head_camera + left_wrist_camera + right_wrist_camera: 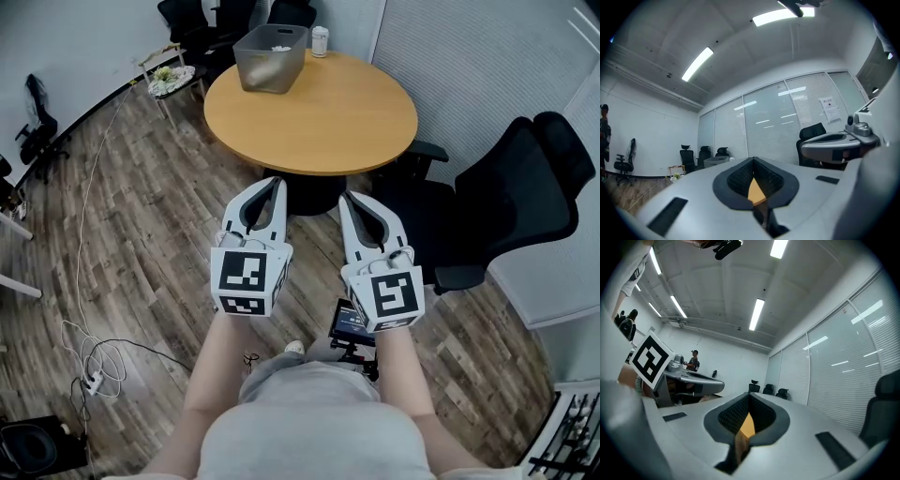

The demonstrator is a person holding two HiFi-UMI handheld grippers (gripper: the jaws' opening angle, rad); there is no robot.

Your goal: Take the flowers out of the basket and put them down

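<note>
Left gripper point(277, 182) and right gripper point(346, 197) are both closed, empty, just short of the round counter's point(328, 127) 6 o'clock edge. The basket point(272, 61) holding flowers point(278, 47) sits at its 11 o'clock rim, with open wood between.

The basket point(272, 56) sits on the far left part of the round table point(309, 117), with a small jar point(320, 41) at the table's far edge. A small stand point(172, 80) lies left of the table and an office chair point(506, 211) right of it; your left gripper point(275, 183) and right gripper point(345, 199) hang side by side at its near edge
</note>
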